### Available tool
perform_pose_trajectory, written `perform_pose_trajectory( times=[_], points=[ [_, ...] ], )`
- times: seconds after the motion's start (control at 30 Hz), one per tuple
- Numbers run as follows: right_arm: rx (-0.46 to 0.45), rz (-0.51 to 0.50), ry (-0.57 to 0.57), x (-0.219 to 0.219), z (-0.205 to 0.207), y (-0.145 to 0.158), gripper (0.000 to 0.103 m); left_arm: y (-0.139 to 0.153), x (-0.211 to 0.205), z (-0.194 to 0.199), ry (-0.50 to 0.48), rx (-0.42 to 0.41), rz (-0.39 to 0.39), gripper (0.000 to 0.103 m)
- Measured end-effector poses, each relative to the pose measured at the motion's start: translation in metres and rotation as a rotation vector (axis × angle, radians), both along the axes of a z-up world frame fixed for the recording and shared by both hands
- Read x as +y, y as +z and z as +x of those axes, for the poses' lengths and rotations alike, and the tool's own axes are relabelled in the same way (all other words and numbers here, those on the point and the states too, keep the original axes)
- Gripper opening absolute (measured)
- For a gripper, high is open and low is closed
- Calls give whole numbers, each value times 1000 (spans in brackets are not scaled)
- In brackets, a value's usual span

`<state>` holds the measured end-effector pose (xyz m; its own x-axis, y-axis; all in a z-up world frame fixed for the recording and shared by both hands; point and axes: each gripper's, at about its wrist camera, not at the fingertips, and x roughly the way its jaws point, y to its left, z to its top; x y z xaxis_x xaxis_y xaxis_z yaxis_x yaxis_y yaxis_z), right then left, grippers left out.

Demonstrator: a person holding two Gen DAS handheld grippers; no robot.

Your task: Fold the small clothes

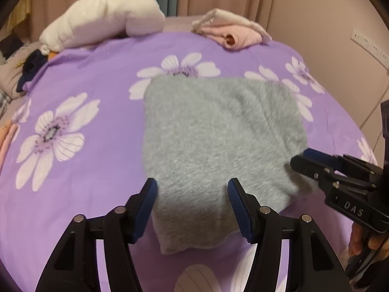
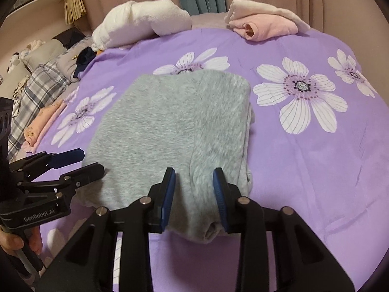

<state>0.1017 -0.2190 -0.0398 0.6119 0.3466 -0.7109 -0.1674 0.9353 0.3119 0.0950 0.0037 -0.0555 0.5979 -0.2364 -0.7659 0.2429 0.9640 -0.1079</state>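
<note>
A grey fleecy garment (image 1: pixel 214 131) lies folded into a rough rectangle on the purple flowered bedspread (image 1: pixel 102 73). My left gripper (image 1: pixel 193 194) stands open over its near left corner, and the cloth lies loose between the blue pads. From the right wrist view the left gripper (image 2: pixel 85 161) sits at the left edge of the garment (image 2: pixel 175 121), fingers apart. My right gripper (image 2: pixel 194 187) is open over the near right part, with cloth spreading flat under both fingers. In the left wrist view the right gripper (image 1: pixel 304 159) reaches in at the garment's right edge.
At the far side of the bed lie a white rolled plush bundle (image 2: pixel 143 22) and a folded pink garment (image 2: pixel 265 26). A peach folded piece (image 2: pixel 41 126) and plaid fabric (image 2: pixel 36 92) lie at the left edge. Curtains hang behind. A hand (image 2: pixel 14 241) holds the left gripper's handle.
</note>
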Motion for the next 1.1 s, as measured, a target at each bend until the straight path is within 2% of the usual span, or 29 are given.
perform_pose_trajectory(
  times=[0.03,0.1,0.13,0.17,0.23,0.33,0.47,0.57,0.67,0.83,1.1],
  points=[
    [-4,-4,-11,-1,-4,4,43,5,1,-3,4,-13,7,60],
    [-12,-17,-36,-2,-12,12,59,16,2,-11,18,-31,36,69],
    [-21,-27,-50,-3,-17,18,62,20,3,-14,22,-39,37,77],
    [-31,-36,-60,-3,-22,23,68,24,4,-18,23,-47,33,81],
    [-48,-50,-69,-3,-31,31,73,32,7,-26,22,-42,24,83],
    [-82,-75,-82,-2,-48,47,86,40,13,-35,32,-15,8,86],
    [-107,-69,-93,-5,-69,64,103,49,20,-45,85,-2,9,99],
    [-112,-51,-103,-9,-81,73,103,55,22,-55,123,-2,47,100],
    [-115,-62,-117,-8,-90,82,103,59,19,-63,120,8,88,100],
    [-122,-71,-130,-5,-102,92,103,61,18,-77,91,20,55,100],
    [-50,-84,-143,-4,-97,72,103,38,8,-68,92,75,74,101]
  ],
)
